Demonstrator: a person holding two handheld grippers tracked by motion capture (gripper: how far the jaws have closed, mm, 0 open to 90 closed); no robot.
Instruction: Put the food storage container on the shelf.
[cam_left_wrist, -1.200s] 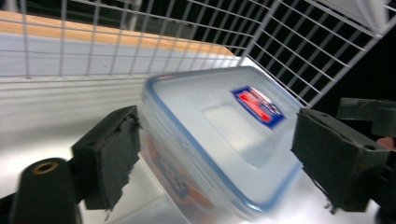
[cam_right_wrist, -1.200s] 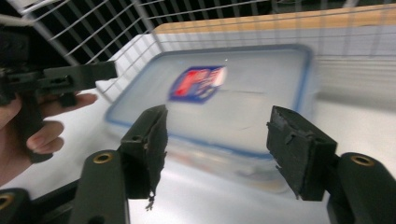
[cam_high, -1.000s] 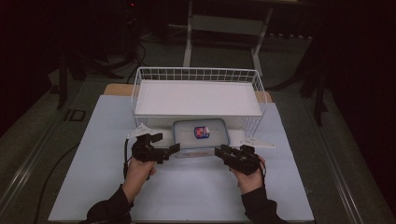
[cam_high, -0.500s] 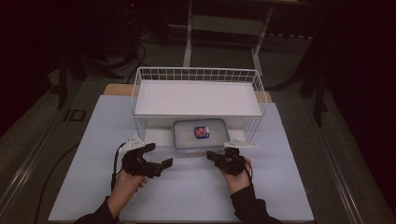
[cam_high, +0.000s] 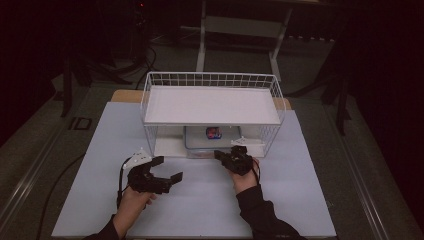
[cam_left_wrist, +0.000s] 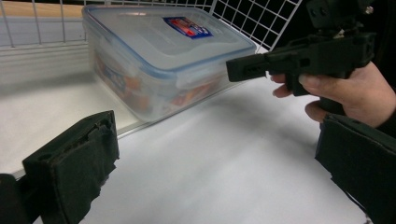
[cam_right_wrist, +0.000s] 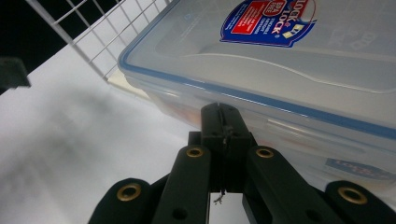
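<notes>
A clear plastic container (cam_high: 200, 142) with a blue-rimmed lid and a red and blue sticker sits under the white wire rack (cam_high: 210, 80), its front side facing me. In the right gripper view the container (cam_right_wrist: 303, 70) is very close, and my right gripper (cam_right_wrist: 225, 123) is shut with nothing between its jaws, its tip at the lid's front rim. I cannot tell if it touches. In the high view my right gripper (cam_high: 220, 155) points at the container's front. My left gripper (cam_high: 169, 168) stands open on the mat to the left, apart from the container (cam_left_wrist: 163, 51).
The rack carries a white shelf board (cam_high: 212, 105) above the container and stands on a pale mat (cam_high: 200, 210) that covers the table. Dark floor and metal stand legs lie beyond the table's far edge.
My left gripper drew back from the container toward the person. My right gripper shut its jaws and moved left to the container's front edge.
</notes>
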